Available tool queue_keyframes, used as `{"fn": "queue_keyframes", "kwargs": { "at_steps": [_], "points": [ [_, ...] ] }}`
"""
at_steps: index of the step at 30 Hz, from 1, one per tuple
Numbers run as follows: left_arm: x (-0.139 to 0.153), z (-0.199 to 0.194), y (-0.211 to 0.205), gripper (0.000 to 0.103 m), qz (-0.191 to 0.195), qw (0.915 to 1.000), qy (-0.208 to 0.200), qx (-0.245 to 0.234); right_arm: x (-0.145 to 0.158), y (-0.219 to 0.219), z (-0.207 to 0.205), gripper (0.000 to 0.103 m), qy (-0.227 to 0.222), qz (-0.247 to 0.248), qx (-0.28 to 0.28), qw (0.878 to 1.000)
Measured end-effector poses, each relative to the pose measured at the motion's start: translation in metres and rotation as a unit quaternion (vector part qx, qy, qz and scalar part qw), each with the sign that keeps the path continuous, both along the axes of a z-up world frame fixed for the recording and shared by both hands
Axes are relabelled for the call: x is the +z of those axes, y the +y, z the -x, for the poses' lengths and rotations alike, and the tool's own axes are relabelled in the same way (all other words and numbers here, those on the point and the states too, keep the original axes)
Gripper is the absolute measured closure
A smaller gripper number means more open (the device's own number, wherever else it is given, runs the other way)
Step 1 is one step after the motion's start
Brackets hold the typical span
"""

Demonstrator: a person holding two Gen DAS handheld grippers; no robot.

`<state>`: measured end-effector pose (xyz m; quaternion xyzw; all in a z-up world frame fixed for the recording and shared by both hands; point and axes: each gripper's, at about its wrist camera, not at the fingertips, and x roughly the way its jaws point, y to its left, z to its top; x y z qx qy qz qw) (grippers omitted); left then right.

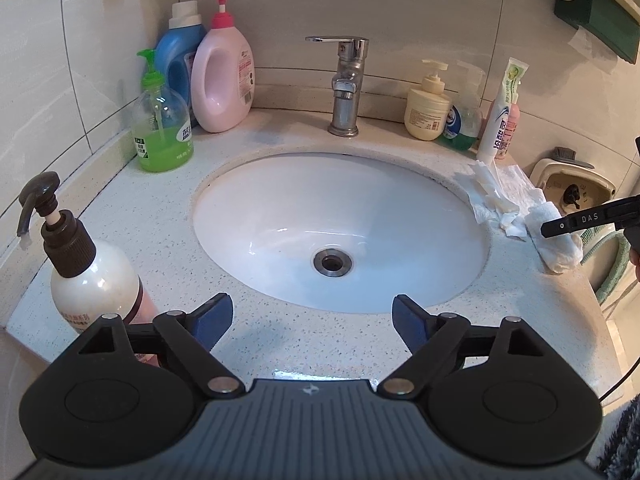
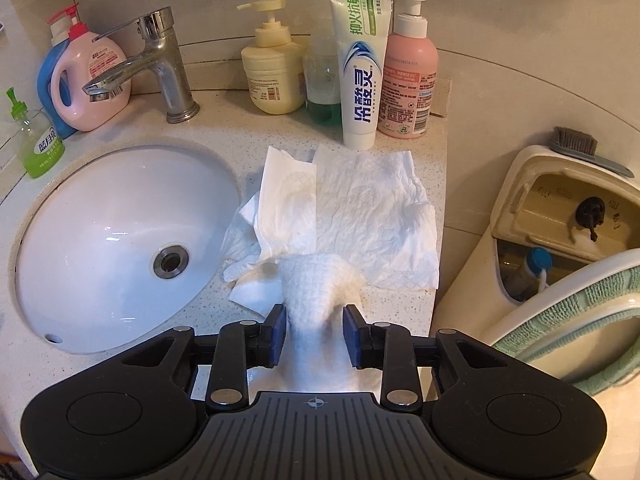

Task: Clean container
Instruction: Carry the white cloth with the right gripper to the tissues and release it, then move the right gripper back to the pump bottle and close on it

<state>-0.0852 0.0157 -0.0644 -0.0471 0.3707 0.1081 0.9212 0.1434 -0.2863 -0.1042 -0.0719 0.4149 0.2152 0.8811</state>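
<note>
Two claws over bathroom desk. Right claw [image 2: 314, 334], lower centre of right view, grips bunched white cloth [image 2: 320, 292]; cloth's long axis runs away from camera, toward flat tissues [image 2: 372, 216]. Sink basin [image 2: 80, 200], likely the container to clean, sits left of right claw, just beside cloth. Left claw [image 1: 313, 320] wide open, empty, bottom centre of left view, basin [image 1: 280, 184] directly ahead. Pump bottle [image 1: 94, 280] close at lower left. Desk edge drops off right of tissues; basin interior gives open room.

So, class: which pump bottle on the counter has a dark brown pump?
The white bottle beside the left claw; the other pumps are green, pink, cream or white.
</note>
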Motion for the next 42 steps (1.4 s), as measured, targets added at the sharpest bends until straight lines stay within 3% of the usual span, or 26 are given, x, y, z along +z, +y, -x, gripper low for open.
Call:
{"fn": "queue_keyframes", "kwargs": {
  "at_steps": [15, 42],
  "points": [
    [0.008, 0.019, 0.001, 0.010, -0.003, 0.9995, -0.004, 0.031, 0.041, 0.018, 0.027, 0.057, -0.037, -0.032, 0.056, 0.997],
    [0.017, 0.059, 0.047, 0.008, -0.006, 0.9954, 0.004, 0.095, 0.045, 0.125, 0.066, 0.052, -0.026, -0.060, 0.192, 0.979]
  ]
}}
